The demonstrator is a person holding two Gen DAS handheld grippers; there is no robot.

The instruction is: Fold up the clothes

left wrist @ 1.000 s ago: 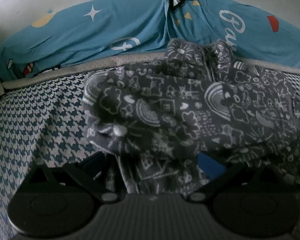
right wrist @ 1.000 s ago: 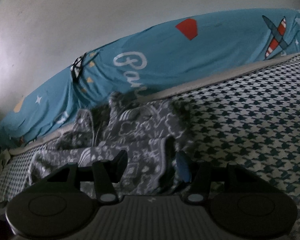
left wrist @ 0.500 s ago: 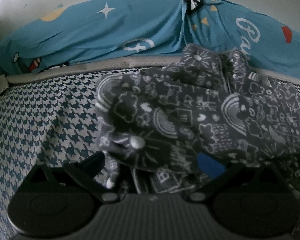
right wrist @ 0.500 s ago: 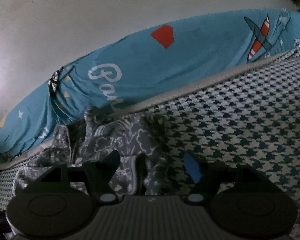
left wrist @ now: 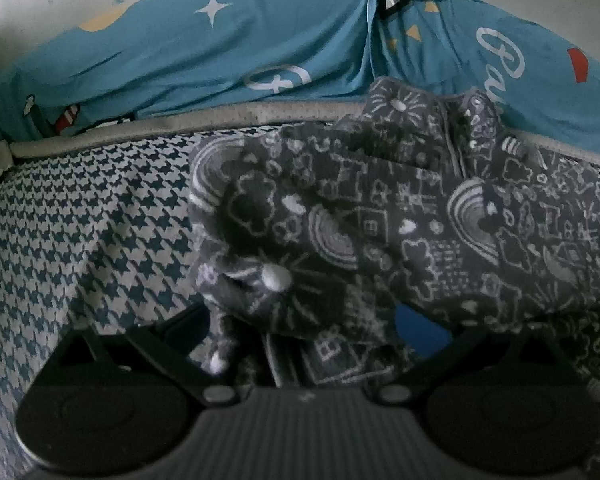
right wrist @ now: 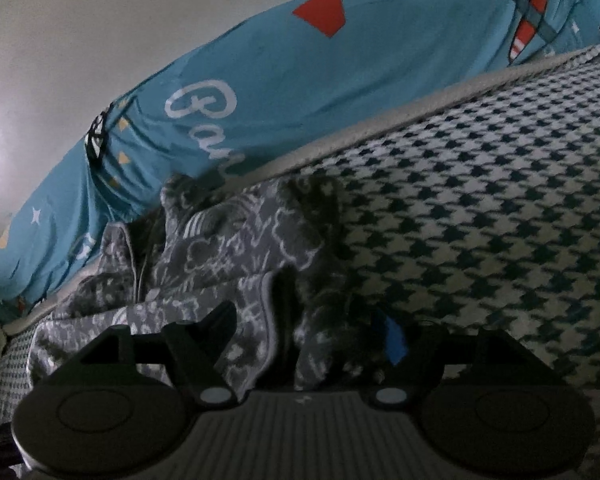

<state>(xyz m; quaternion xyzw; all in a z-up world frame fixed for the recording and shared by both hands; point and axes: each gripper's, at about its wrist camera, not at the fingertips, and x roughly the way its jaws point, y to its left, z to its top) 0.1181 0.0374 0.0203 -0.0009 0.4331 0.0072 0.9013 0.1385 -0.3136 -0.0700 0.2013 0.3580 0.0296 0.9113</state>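
Note:
A grey garment (left wrist: 380, 216) printed with white doodles lies crumpled on the houndstooth bed cover (left wrist: 80, 232). My left gripper (left wrist: 308, 324) stands open at its near left corner. Bunched cloth sits between the wide-set fingers, and the blue pad (left wrist: 420, 330) shows bare. In the right wrist view the same garment (right wrist: 236, 248) fills the lower left. My right gripper (right wrist: 304, 316) is open over its right edge. A fold of cloth hangs loose between the fingers, clear of the blue pad (right wrist: 394, 340).
A teal cushion (left wrist: 260, 40) printed with stars and planes runs along the far edge of the bed, against a pale wall (right wrist: 100, 20). A grey piped seam (right wrist: 420, 112) borders the bed cover (right wrist: 480, 200), which stretches bare to the right of the garment.
My right gripper's jaws have spread apart and let go of the garment's right edge, and the gripper has sunk a little toward the bed. The left gripper has barely moved.

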